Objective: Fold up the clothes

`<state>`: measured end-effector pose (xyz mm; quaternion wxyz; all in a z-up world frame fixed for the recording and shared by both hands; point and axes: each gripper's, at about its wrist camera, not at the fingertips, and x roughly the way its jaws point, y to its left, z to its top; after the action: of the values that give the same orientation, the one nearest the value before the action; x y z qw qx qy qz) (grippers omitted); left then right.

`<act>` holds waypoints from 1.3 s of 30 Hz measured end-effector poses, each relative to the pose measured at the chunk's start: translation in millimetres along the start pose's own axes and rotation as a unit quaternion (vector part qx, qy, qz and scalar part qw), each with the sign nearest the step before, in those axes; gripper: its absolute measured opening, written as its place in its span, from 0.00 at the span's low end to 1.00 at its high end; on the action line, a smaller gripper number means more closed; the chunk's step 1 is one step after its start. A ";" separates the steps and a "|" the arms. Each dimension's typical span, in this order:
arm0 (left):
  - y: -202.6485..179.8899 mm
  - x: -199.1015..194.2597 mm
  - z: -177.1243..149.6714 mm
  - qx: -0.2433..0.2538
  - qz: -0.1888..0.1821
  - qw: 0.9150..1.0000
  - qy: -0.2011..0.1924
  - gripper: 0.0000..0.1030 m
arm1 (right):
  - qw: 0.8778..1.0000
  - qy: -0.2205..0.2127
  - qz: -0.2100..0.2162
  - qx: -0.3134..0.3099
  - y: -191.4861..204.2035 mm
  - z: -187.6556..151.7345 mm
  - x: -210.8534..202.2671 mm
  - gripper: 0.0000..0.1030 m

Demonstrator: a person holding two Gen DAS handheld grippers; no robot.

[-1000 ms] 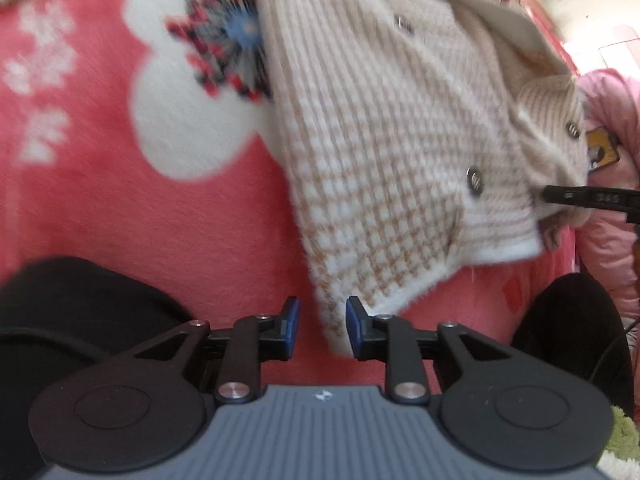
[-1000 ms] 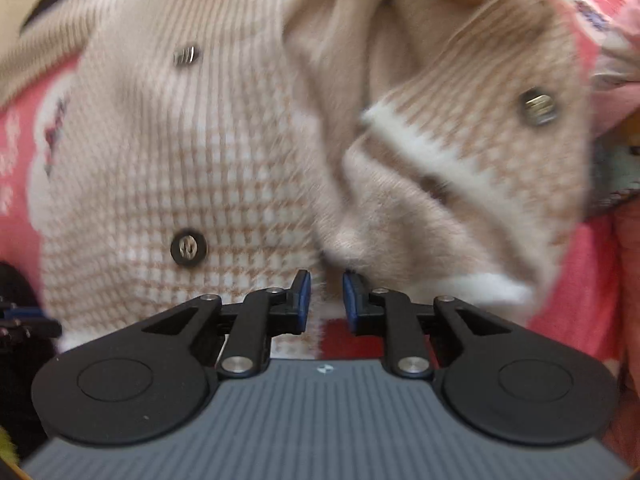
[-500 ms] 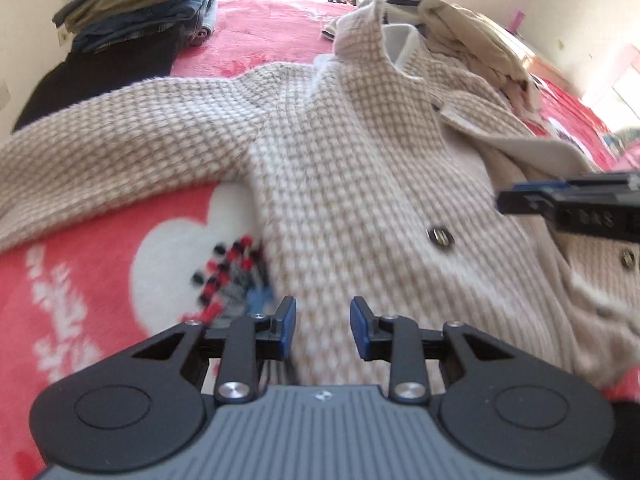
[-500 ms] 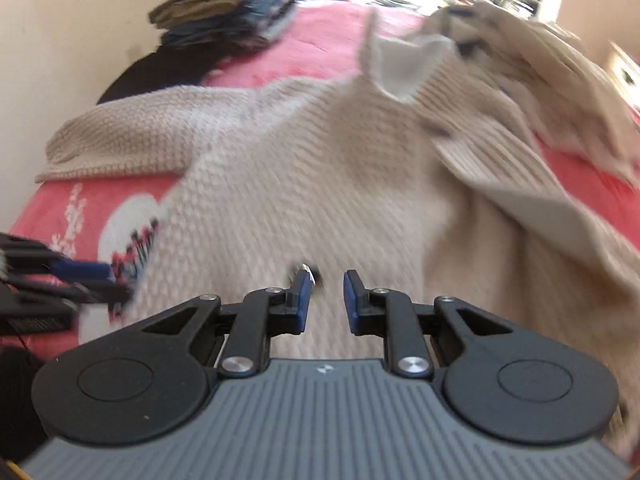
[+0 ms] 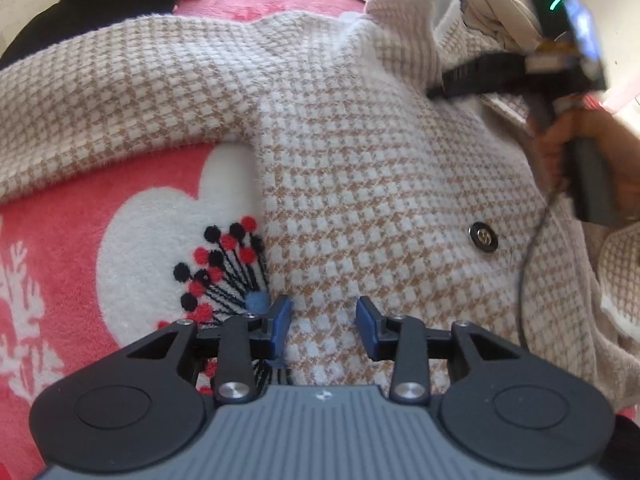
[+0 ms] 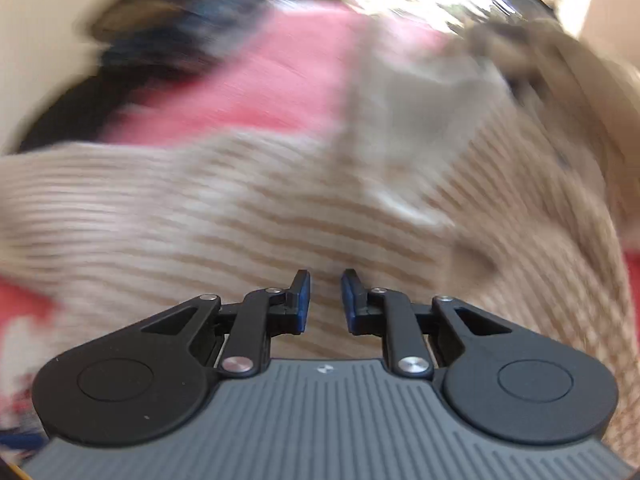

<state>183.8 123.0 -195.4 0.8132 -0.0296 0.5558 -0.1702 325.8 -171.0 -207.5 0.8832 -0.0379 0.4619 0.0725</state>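
Observation:
A beige-and-white houndstooth knit cardigan (image 5: 380, 160) lies spread, front up, on a pink blanket (image 5: 80, 240) with a white flower print. Its left sleeve (image 5: 120, 92) stretches out to the left, and a dark button (image 5: 483, 237) shows on the front. My left gripper (image 5: 324, 312) hovers over the cardigan's left side edge. Its jaws are opening and the pads grip nothing. A hand (image 5: 592, 140) holds my right gripper (image 5: 440, 88) near the collar (image 5: 420, 12). In the blurred right wrist view, the right gripper (image 6: 325, 280) is over the cardigan (image 6: 240, 220), jaws closing on a narrow empty gap.
A dark pile of folded clothes (image 5: 100, 0) sits at the bed's far left, by the wall. A khaki garment (image 5: 492, 0) lies crumpled behind the collar. The same dark pile (image 6: 160, 40) shows blurred in the right wrist view.
The cardigan hung bunched close to both grippers a second ago and now lies flat on the blanket. The left jaws have widened. The right gripper has swept up toward the collar.

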 end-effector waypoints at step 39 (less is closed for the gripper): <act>4.9 9.6 -8.0 -0.024 0.002 1.000 0.005 0.49 | 0.943 -0.148 0.044 0.296 -148.5 76.0 -48.8 0.08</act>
<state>180.8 125.7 -208.2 0.8100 -0.0470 0.5634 -0.1554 384.2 -311.8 -124.0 0.9090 0.2568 0.3275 -0.0236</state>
